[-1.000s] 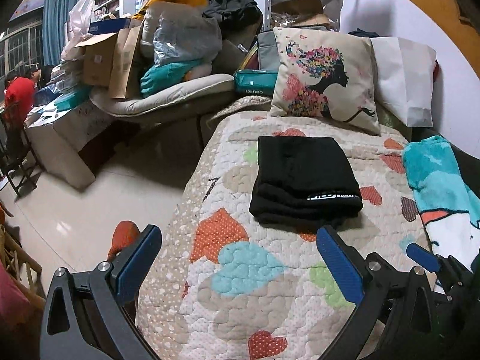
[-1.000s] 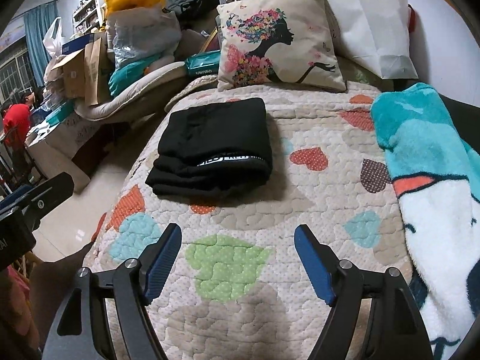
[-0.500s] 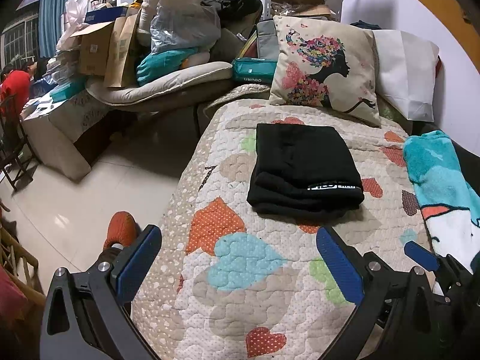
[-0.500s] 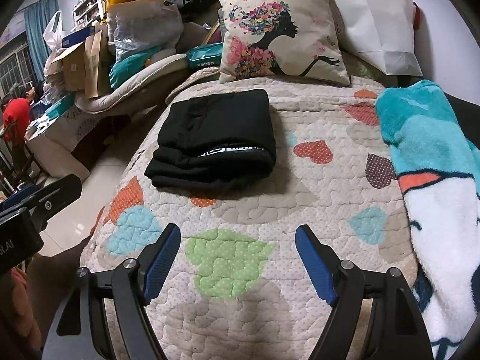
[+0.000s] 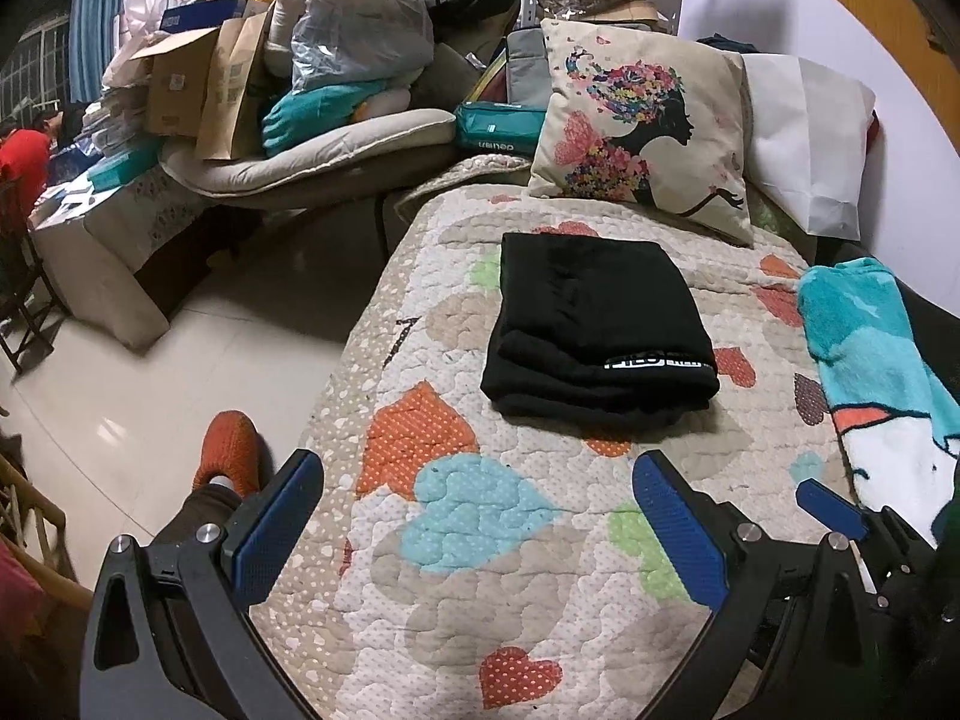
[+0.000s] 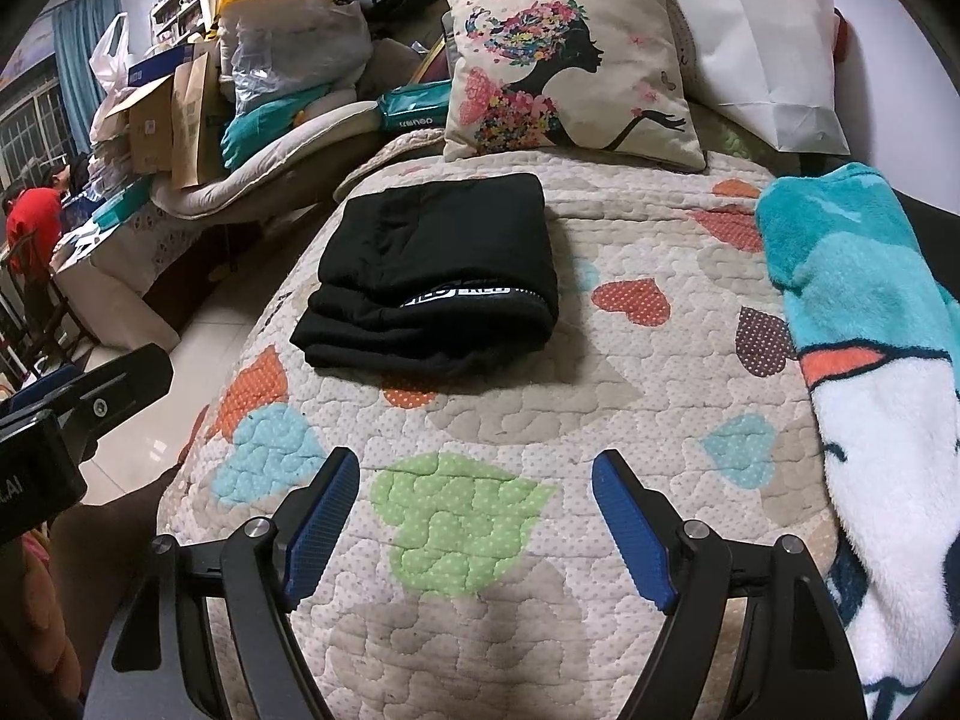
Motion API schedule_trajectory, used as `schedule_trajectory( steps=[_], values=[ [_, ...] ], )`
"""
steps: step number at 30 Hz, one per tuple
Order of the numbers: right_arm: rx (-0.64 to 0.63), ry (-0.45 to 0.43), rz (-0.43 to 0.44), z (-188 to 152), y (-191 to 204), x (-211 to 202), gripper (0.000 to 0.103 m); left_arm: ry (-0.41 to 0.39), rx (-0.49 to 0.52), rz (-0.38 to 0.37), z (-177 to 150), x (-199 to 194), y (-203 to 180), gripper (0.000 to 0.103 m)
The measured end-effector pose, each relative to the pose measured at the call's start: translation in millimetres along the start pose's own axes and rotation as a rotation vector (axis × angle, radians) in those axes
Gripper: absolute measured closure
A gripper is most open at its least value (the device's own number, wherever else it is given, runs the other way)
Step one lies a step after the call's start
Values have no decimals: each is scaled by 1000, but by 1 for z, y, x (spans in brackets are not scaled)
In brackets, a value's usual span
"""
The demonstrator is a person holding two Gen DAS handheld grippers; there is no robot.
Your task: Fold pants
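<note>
A: Bed with heart-pattern quilt [image 5: 456,516], cluttered room behind. Where are the pants?
B: Black pants [image 5: 594,330] folded, lying mid-quilt, in front of the printed cushion [image 5: 642,132].
A: Tongs?
B: Left tongs [image 5: 477,483] and right tongs [image 6: 477,474] both apart, empty, hovering over the quilt short of the pants.

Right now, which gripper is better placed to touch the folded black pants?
Left, narrowly: the folded black pants lie straight ahead of the open left gripper; the open right gripper sees them off to its left.
</note>
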State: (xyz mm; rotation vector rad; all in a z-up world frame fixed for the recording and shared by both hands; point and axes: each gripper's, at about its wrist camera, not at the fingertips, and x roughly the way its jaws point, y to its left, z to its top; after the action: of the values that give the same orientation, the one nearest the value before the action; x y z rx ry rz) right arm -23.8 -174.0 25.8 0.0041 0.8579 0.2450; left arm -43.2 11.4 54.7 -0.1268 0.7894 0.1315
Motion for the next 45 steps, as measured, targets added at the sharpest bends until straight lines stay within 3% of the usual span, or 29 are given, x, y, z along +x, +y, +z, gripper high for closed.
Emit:
schedule_trajectory(
  steps=[45],
  values=[
    [-10, 43, -9, -2, -3, 13, 17, 104, -15, -6, -12, 28, 6, 0]
  ],
)
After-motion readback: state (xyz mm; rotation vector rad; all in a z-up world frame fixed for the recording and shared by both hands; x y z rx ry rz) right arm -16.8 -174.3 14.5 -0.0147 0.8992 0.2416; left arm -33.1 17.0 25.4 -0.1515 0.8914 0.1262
